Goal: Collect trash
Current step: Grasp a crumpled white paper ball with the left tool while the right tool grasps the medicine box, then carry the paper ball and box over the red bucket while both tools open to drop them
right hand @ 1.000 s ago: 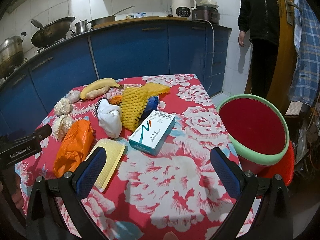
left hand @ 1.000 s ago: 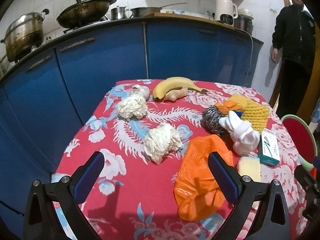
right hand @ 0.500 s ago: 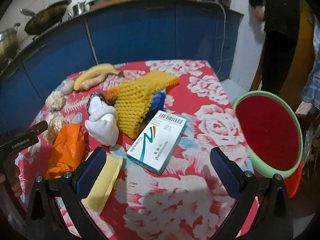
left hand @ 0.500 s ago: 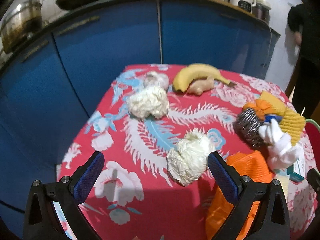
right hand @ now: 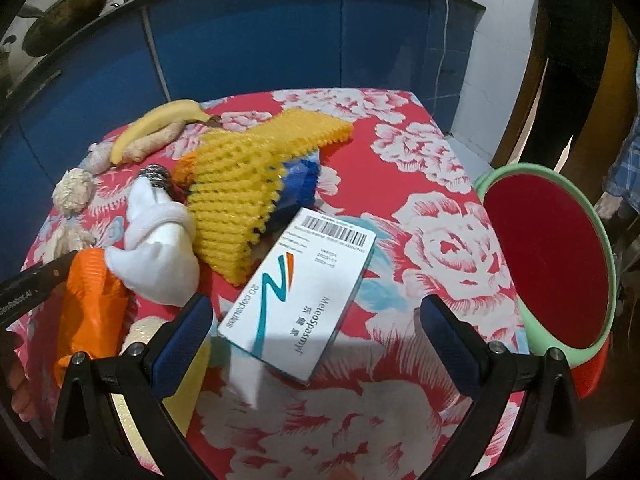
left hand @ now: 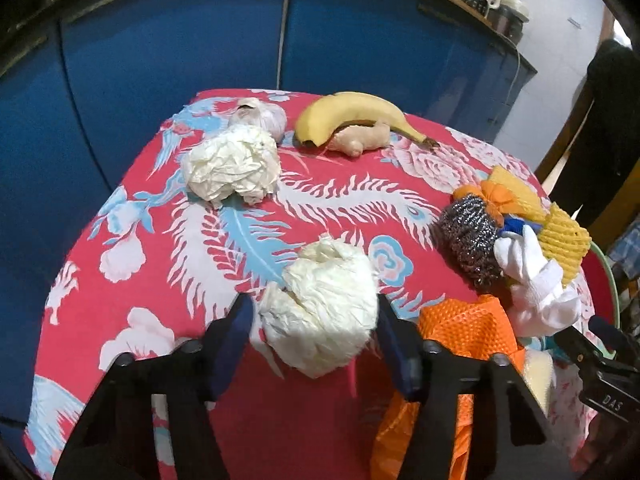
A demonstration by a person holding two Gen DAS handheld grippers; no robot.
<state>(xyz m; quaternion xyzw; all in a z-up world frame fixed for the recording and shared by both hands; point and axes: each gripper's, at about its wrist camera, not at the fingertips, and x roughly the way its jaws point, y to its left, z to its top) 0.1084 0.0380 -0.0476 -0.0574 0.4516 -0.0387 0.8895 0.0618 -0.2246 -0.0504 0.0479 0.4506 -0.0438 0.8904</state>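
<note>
A crumpled white paper ball [left hand: 328, 304] lies on the red flowered tablecloth [left hand: 160, 272]. My left gripper [left hand: 316, 316] straddles it, jaws closing, and both blue pads touch its sides. A second paper ball [left hand: 232, 168] sits farther back. In the right wrist view my right gripper [right hand: 316, 310] stands wide open just above a white medicine box [right hand: 304, 292], whose near end lies between the fingers without touching them. A red basin with a green rim [right hand: 548, 264] stands off the table's right side.
Banana [left hand: 352, 112], ginger [left hand: 360, 138] and garlic [left hand: 260, 114] lie at the back. A steel scourer [left hand: 468, 240], white sock [left hand: 536, 280], orange mesh bag [left hand: 464, 324] and yellow foam net [right hand: 240, 188] crowd the middle. Blue cabinets stand behind; a person [right hand: 568, 20] stands at the right.
Both grippers came down and forward toward the table. The left jaws narrowed from wide open onto the near paper ball. The right gripper stayed open and neared the medicine box.
</note>
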